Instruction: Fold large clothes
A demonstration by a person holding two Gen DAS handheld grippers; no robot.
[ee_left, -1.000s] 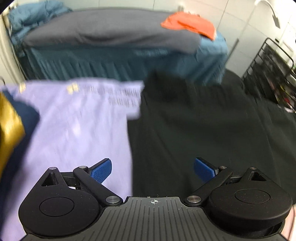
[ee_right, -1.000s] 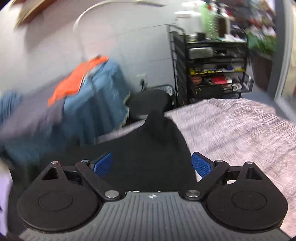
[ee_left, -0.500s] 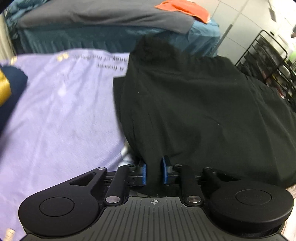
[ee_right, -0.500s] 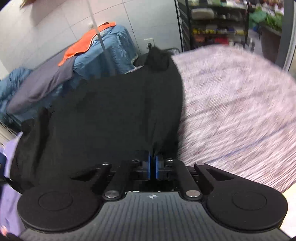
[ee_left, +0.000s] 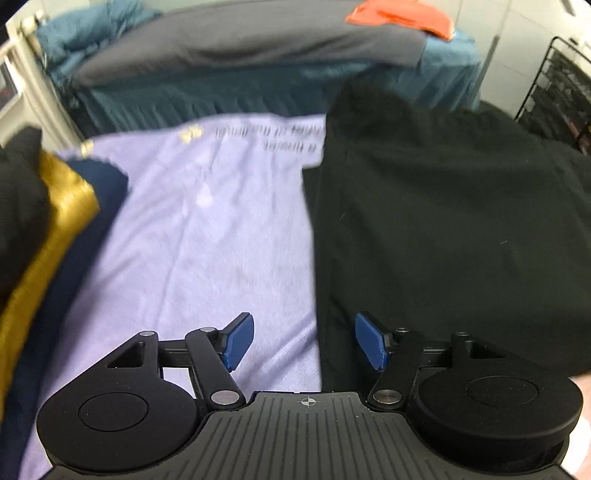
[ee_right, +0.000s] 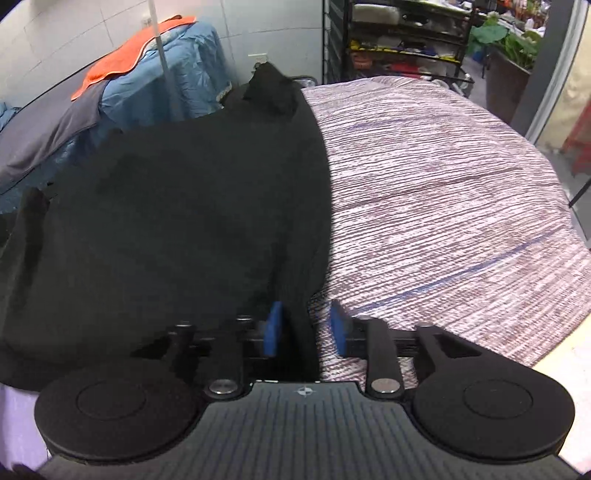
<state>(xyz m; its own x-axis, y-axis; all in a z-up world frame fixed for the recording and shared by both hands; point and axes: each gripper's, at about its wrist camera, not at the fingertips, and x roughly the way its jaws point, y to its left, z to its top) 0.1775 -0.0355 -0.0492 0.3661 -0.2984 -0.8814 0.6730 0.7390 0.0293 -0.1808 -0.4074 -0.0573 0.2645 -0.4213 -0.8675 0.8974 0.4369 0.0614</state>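
Observation:
A large black garment (ee_left: 443, 221) lies spread flat, its left edge on a lavender cloth (ee_left: 203, 240). My left gripper (ee_left: 304, 343) is open and opening wide just above that edge; nothing is pinched between its blue pads. In the right wrist view the same black garment (ee_right: 184, 203) meets a mauve striped cover (ee_right: 443, 184). My right gripper (ee_right: 306, 328) is half open and opening. A fold of the garment's near right edge lies between its fingers, and the right pad stands clear of it.
A gold and navy item (ee_left: 48, 229) lies at the far left on the lavender cloth. Behind stands a bed with a grey cover (ee_left: 240, 40) and an orange cloth (ee_left: 399, 16). A black wire shelf rack (ee_right: 406, 37) stands at the back right.
A second ago both grippers were open, then both shut on the black garment's near edge. Now both have opened and let the cloth go. The left view has shifted left.

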